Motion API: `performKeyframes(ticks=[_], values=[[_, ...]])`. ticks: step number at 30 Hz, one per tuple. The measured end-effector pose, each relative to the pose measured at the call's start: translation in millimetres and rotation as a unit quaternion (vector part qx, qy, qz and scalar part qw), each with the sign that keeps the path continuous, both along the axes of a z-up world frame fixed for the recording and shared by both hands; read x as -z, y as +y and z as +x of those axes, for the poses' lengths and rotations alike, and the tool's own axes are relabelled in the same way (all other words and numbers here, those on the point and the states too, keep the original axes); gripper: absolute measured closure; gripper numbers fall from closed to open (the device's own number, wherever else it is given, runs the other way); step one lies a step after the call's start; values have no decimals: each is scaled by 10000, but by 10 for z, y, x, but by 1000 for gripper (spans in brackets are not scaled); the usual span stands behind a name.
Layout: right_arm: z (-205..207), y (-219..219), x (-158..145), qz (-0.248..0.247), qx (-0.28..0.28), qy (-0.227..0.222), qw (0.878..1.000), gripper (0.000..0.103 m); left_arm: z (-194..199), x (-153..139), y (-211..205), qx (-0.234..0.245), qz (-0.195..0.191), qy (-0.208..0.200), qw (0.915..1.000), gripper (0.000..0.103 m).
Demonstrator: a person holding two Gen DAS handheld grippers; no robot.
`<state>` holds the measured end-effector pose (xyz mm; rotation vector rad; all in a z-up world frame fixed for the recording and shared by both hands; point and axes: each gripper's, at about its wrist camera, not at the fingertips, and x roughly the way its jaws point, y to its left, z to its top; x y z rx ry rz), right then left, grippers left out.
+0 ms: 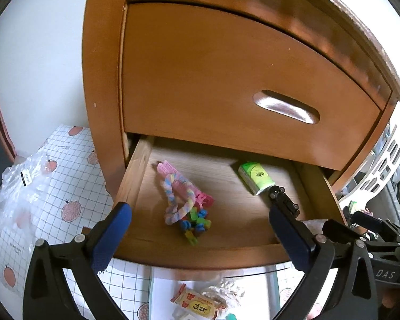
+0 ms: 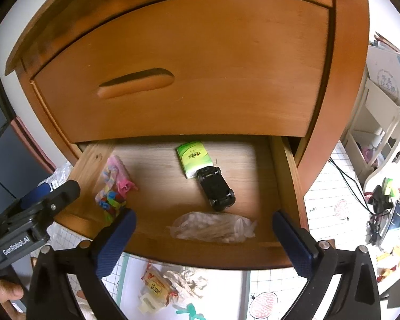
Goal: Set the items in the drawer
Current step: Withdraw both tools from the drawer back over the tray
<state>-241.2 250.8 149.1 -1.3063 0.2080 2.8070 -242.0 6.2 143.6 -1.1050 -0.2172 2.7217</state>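
Both grippers hover at the open drawer (image 2: 288,176). The left gripper (image 1: 200,221) has its jaws wide apart with nothing between them, and so does the right gripper (image 2: 204,229). In the right wrist view a green tissue pack (image 2: 193,157) sits at twelve o'clock, touching the black toy car (image 2: 216,188). A clear bag (image 2: 213,229) lies at six o'clock. The colourful toy bundle (image 1: 185,202) rests at nine. A snack packet (image 2: 156,284) lies on the floor below.

Two drawers are seen: one closed upper drawer (image 2: 189,80) and one open lower drawer (image 2: 289,170). Inside the latter are counted one green tissue pack (image 2: 193,158), one black toy car (image 2: 217,189), one clear plastic bag (image 2: 213,229), and one pink comb (image 1: 185,184).
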Motion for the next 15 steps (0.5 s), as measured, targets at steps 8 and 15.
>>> performKeyframes(ticks=[8, 15], values=[[244, -30, -109, -60, -26, 90, 9999, 0, 338, -170, -63, 48, 174, 321, 9993, 0], [739, -126, -77, 15, -197, 430, 9989, 0, 861, -106, -82, 172, 301, 686, 9970, 0]])
